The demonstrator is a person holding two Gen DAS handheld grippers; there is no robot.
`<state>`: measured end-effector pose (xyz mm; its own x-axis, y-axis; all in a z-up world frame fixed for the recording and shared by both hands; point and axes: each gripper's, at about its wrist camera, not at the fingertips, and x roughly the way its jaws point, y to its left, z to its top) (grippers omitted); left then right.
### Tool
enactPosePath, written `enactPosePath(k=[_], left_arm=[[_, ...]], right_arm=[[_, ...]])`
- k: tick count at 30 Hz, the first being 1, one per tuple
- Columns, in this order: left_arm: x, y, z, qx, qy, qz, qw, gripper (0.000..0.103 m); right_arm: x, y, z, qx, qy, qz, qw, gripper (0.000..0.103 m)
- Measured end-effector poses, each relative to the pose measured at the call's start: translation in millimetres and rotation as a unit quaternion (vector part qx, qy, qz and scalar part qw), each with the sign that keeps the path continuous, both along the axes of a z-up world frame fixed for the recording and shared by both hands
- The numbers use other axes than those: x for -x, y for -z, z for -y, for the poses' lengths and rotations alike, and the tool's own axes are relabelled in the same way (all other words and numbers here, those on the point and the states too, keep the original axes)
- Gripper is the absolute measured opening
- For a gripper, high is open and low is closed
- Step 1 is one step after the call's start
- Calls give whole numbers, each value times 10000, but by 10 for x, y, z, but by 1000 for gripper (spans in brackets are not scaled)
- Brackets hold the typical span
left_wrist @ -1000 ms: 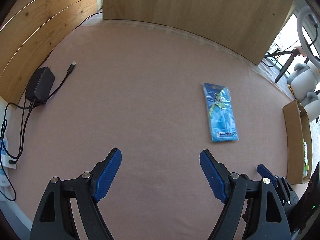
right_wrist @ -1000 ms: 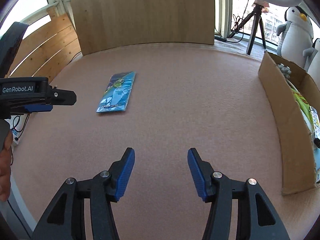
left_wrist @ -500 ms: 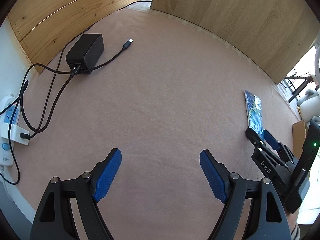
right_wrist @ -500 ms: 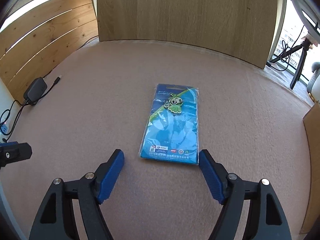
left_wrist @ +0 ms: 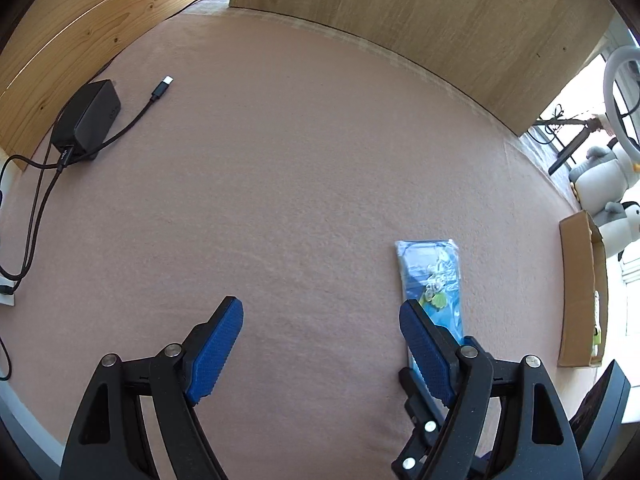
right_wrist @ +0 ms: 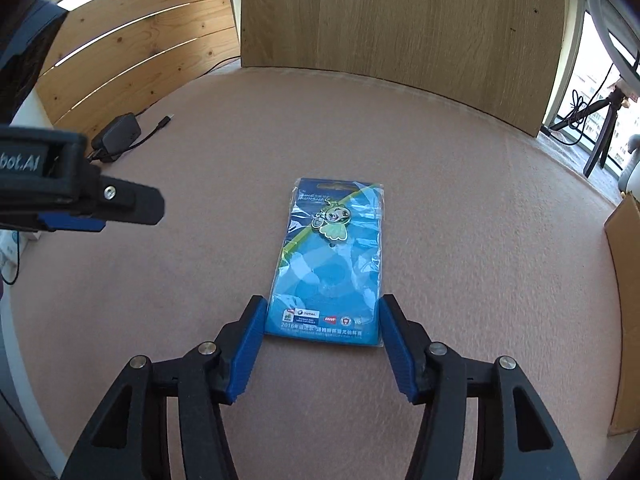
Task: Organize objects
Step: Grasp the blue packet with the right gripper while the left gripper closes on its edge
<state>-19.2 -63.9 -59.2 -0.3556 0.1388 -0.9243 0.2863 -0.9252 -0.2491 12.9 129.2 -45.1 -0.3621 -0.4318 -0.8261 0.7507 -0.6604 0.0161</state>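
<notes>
1. Packet lies flat mid-table, its near end between the right gripper's closing jaws.
2. Left gripper hangs over the bare mat, left of the packet.
3. Charger sits far left.
4. Cardboard box stands at the right edge.

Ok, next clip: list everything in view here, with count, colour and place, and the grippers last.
blue packet: one, blue with a green charm, flat on the mat, its near end between the right gripper's fingers
pink mat: one, covers the surface
power adapter: one, black, far left by the wood panels, cable trailing
cardboard box: one, brown, right edge
plush penguins: two, grey and white, beyond the box
tripod: one, black, by the window
left gripper: black, blue pads, open over bare mat
right gripper: black, blue pads, closing around the packet
</notes>
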Motion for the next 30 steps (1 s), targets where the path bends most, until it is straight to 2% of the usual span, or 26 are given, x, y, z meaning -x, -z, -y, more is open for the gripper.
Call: enactPosePath(k=[7, 14, 20, 25, 30], left_arm=[[84, 85, -458, -28, 440, 122, 9990, 83], [92, 152, -838, 204, 834, 392, 9955, 83], [117, 221, -953, 407, 1009, 523, 9927, 83], [55, 255, -1154, 897, 1385, 587, 9845, 83], [-53, 230, -1183, 794, 1346, 526, 9863, 81]], right_arm=[[-294, 0, -133, 71, -87, 4, 9999, 52], [-422, -4, -202, 130, -164, -4, 9998, 52], [-436, 4, -327, 369, -22, 80, 9993, 52], [-521, 12, -390, 475, -85, 35, 9988, 52], [-584, 13, -438, 536, -110, -72, 9985, 52]])
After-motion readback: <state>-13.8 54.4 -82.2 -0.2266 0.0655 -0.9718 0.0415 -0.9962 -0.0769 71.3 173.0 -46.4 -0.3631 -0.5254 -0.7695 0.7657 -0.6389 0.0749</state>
